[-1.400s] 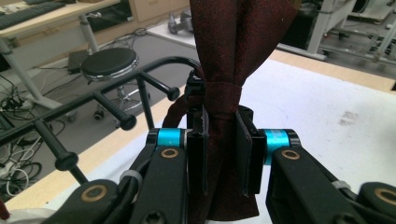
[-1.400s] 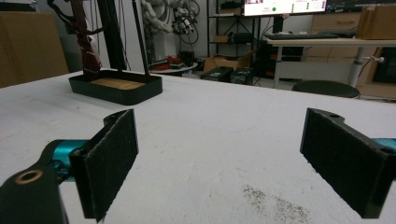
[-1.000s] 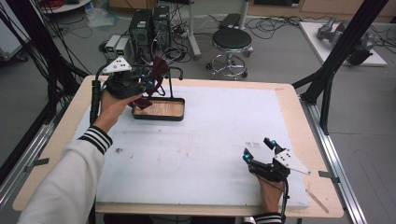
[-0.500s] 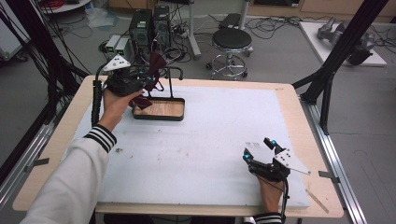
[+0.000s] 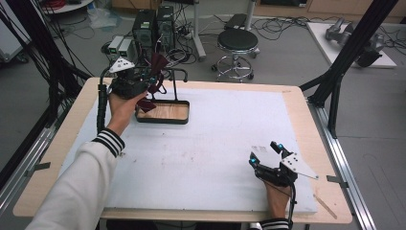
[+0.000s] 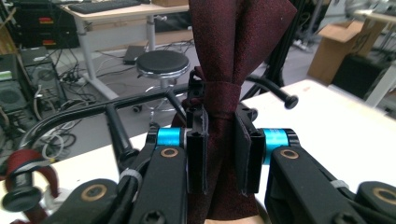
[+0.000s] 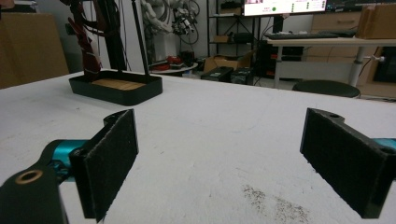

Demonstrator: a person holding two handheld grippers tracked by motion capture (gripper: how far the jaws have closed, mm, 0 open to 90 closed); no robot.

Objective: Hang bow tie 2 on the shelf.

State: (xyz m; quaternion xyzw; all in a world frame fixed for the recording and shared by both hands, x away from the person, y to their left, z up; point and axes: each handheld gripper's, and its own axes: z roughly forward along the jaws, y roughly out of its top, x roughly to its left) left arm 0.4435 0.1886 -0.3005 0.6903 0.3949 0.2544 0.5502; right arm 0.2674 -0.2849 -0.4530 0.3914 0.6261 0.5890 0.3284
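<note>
Fabric of dark maroon, a bow tie [image 6: 233, 56], sits pinched at its knot between the jaws of the left tool [image 6: 219, 158], its folds fanning up above the pads. In the high view that left tool [image 5: 146, 84] is raised at the far left corner of the worktop [image 5: 215, 143], beside the black rack [image 5: 174, 88] whose curved arms and knobbed ends reach out just behind the tie. The rack rises from a dark tray [image 5: 165, 112] with a wooden floor, set close to the far edge of the white mat. The right tool [image 5: 268, 155] rests low near the front right of the mat, jaws spread wide with nothing between them; its own view shows both pads [image 7: 109, 163] apart over bare white surface, the tray [image 7: 116, 91] well away ahead. Between the two tools the mat lies open. Beyond the far edge stands a round stool [image 5: 238, 40].
</note>
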